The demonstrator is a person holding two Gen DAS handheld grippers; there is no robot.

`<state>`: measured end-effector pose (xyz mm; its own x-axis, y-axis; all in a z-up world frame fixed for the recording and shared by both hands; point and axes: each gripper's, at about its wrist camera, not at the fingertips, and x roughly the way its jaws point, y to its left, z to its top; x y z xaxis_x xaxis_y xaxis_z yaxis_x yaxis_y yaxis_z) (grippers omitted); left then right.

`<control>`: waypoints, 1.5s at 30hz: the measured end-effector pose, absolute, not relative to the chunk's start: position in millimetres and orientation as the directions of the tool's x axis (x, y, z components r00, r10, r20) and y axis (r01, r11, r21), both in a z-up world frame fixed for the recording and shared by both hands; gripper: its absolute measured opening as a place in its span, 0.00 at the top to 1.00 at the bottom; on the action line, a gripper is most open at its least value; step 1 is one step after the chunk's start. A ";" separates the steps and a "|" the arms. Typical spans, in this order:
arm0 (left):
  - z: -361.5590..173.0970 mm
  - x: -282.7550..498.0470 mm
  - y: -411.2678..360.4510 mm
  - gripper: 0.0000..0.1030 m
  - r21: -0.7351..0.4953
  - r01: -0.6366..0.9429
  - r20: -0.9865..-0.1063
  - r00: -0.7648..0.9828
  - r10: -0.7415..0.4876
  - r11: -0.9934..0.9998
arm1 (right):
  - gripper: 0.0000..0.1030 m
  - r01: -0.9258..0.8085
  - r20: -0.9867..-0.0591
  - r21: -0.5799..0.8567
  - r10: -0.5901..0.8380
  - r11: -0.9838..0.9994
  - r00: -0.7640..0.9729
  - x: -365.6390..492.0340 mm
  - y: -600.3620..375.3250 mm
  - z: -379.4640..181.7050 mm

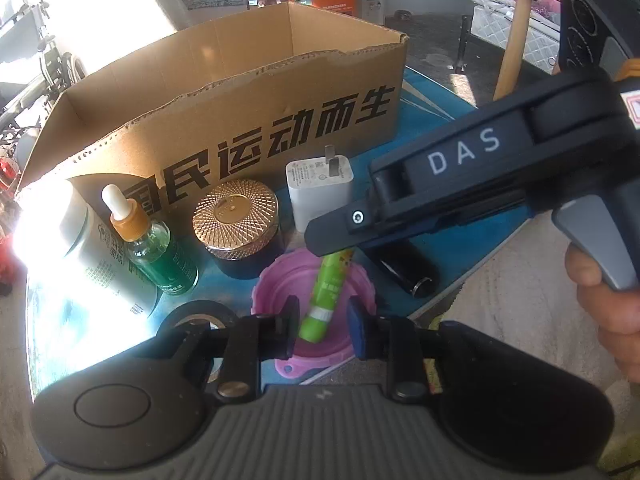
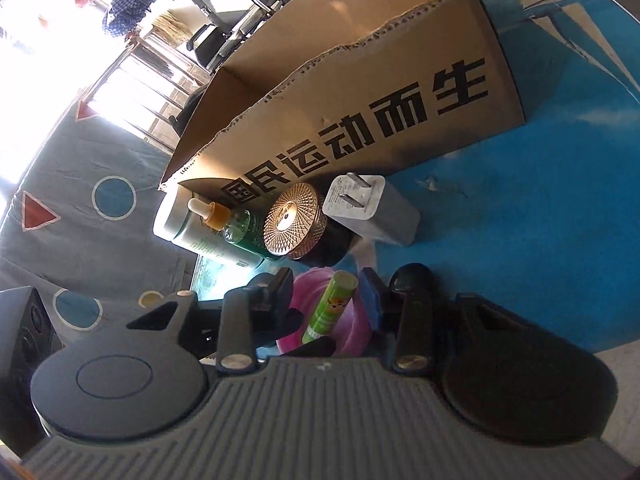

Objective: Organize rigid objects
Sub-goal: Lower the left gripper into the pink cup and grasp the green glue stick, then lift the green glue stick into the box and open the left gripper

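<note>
Your left tongs [image 1: 322, 330] and right tongs [image 2: 326, 300] stood narrowly spread, astride the green stick [image 1: 326, 296], pointing 12 o'clock, neither pinching

Beside the brown cardboard box [image 1: 240, 92] printed in black, a lime-green tube [image 1: 326, 296] is lying in a pink lid [image 1: 308, 280]; a gold-patterned cap [image 1: 236, 214] is gleaming.

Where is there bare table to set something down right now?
Bare blue table lies right of the white charger, in front of the cardboard box. The box interior looks clear. Crowded: bottles, gold-lidded jar and pink lid along the box's front.
</note>
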<state>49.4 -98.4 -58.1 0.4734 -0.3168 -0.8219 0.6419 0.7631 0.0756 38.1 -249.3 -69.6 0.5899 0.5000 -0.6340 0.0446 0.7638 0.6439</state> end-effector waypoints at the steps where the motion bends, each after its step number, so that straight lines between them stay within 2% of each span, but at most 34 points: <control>1: -60.1 50.7 -99.7 0.76 0.080 0.642 -0.821 0.476 -0.315 0.763 | 0.76 0.044 -0.636 0.642 0.501 0.765 0.587 39.2 -248.1 -71.2; 5: -62.6 51.0 -102.5 0.84 0.108 0.641 -0.812 0.498 -0.304 0.760 | 0.87 0.039 -0.631 0.644 0.503 0.764 0.591 40.5 -246.3 -73.2; 11: -54.0 43.0 -102.5 0.84 0.135 0.643 -0.785 0.534 -0.315 0.754 | 0.92 0.005 -0.611 0.636 0.500 0.772 0.614 35.0 -244.4 -62.7; 22: -19.9 27.1 -95.1 0.85 0.155 0.616 -0.709 0.614 -0.347 0.773 | 0.93 -0.074 -0.549 0.633 0.514 0.771 0.659 23.2 -239.8 -27.9; 35: -2.4 27.6 -86.5 0.85 0.130 0.591 -0.693 0.629 -0.353 0.796 | 0.90 -0.016 -0.499 0.723 0.539 0.690 0.678 10.6 -267.9 -25.0; 41: 49.3 56.7 -67.3 0.85 0.069 0.551 -0.642 0.663 -0.385 0.832 | 0.89 -0.111 -0.444 0.707 0.561 0.698 0.699 31.7 -262.2 10.6; 45: 80.4 97.7 -59.2 0.85 0.045 0.499 -0.648 0.674 -0.355 0.865 | 0.86 -0.162 -0.409 0.694 0.569 0.702 0.713 69.6 -255.6 38.6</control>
<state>97.7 -59.2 80.4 0.6736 -0.3549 -0.6483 0.4992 0.8653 0.0449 69.6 -255.6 38.6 0.7130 0.5694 -0.4092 -0.1621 0.7016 0.6939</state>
